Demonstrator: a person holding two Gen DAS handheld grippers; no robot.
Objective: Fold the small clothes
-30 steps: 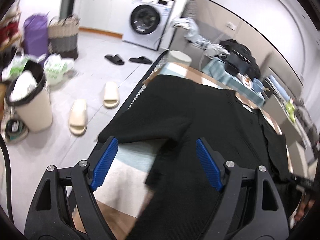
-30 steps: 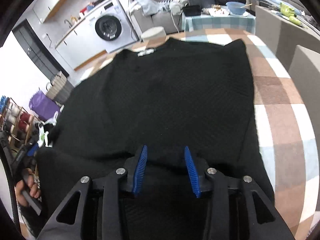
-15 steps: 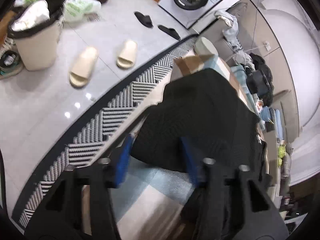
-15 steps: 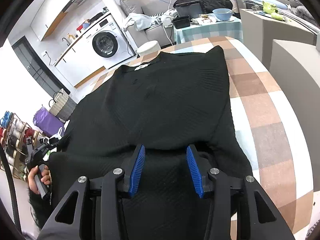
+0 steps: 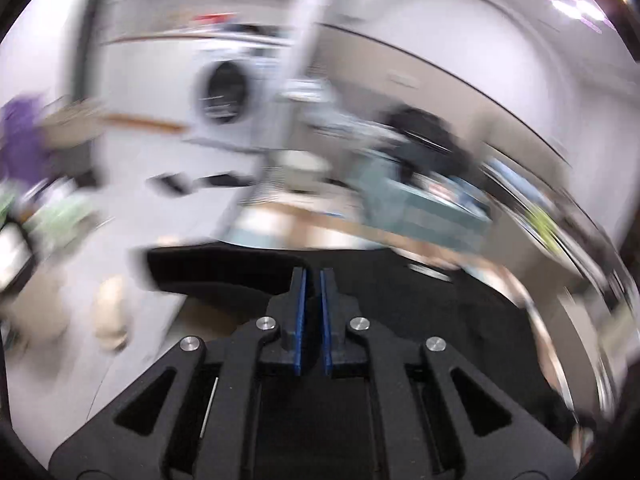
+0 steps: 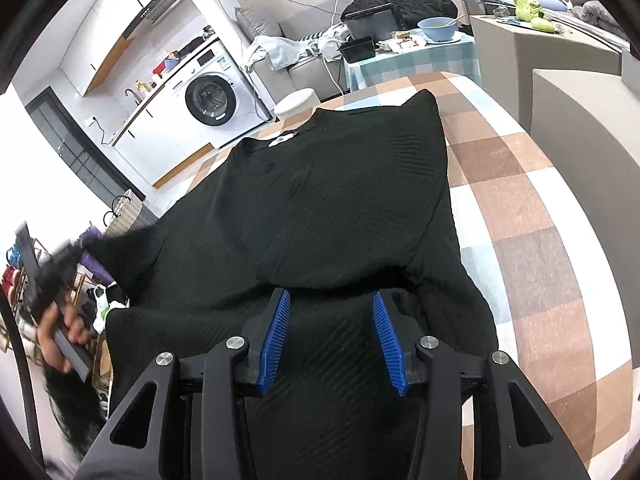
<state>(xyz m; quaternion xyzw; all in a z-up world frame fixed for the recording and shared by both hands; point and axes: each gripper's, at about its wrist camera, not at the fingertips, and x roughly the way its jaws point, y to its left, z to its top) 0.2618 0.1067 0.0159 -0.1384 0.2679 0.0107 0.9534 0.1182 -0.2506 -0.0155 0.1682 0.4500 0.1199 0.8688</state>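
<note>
Sleeve-fold step: left hand-held gripper [image 5: 313,280] clamps the black top's [image 6: 328,200] nine-o'clock sleeve; right hand-held gripper [image 6: 330,306] half-open, empty. Next, carry the sleeve toward three o'clock.

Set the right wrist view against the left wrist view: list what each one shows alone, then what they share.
Right wrist view only: the right gripper with jaws apart over the black garment, the garment's neck label, the checked cloth under it, a blue bowl, and the person's hand on the left gripper, which has a corner of the garment pulled up.

Left wrist view only: that left gripper's blue pads close up, shut; heavy blur hides whether cloth is between them.

Both: the black garment and the washing machine.
</note>
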